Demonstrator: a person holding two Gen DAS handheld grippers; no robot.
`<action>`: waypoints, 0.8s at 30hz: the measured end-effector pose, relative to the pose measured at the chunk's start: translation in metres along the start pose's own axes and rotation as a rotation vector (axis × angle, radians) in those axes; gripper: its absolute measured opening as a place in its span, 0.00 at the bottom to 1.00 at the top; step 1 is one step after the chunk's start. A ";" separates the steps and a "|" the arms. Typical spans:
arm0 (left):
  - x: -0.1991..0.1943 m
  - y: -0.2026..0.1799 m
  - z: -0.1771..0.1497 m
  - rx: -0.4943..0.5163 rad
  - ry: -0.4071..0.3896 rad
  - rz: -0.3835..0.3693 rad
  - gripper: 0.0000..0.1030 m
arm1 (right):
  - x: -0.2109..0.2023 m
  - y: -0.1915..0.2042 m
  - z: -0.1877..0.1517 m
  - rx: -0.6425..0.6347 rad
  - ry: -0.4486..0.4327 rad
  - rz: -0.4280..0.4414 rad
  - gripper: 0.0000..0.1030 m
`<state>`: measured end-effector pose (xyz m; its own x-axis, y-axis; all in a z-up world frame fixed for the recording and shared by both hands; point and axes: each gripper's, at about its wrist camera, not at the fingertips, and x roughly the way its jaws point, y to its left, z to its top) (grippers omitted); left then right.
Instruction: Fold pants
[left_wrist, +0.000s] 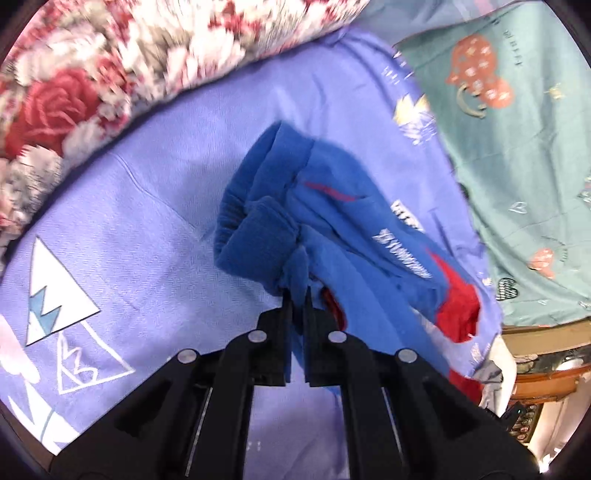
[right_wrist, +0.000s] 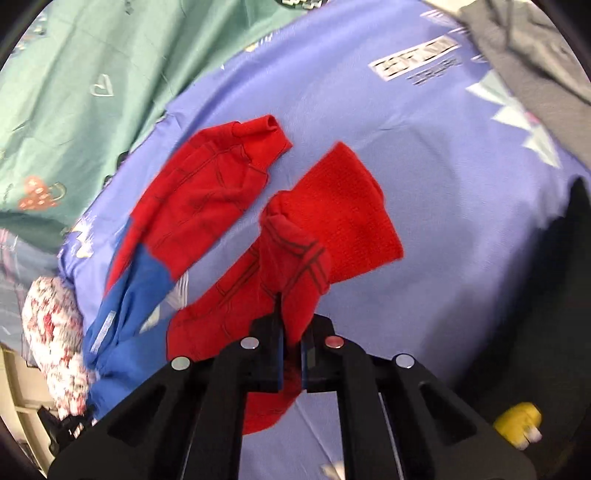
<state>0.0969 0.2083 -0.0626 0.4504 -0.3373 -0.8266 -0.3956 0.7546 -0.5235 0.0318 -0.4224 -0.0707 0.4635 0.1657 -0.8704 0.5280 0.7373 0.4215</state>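
- On the lilac bedsheet lie the pants, blue at the waist and red toward the legs, and I have them at both ends.
- My left gripper is pinched tight on the blue waistband, with the gathered elastic bunched up just past my fingertips.
- My right gripper is clamped on one red leg near its cuff; the other leg lies free on the sheet beside it, the two splayed apart.
- As I judge it, this is the start of the fold: both ends are gripped, the cloth partly raised, and nothing is laid out yet.
- The next move calls for drawing my two grips apart to take out the slack, then laying one leg over the other so the seams line up.
- The fabric looks soft, fleecy and crumpled, with dark web lines on the red and white lettering on the blue.
- A floral quilt and a green sheet border the working patch.
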 end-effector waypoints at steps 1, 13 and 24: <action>-0.012 0.000 -0.004 0.017 -0.008 -0.007 0.03 | -0.010 -0.004 -0.008 -0.004 0.006 -0.002 0.06; 0.020 0.078 -0.067 0.070 0.147 0.245 0.04 | 0.043 -0.062 -0.113 -0.011 0.213 -0.176 0.58; -0.028 0.055 -0.057 0.169 -0.017 0.314 0.31 | -0.029 -0.106 -0.110 0.050 0.083 -0.058 0.54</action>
<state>0.0167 0.2268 -0.0801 0.3421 -0.0660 -0.9374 -0.3792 0.9030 -0.2020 -0.1156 -0.4335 -0.1183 0.3719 0.1789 -0.9109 0.5878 0.7140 0.3803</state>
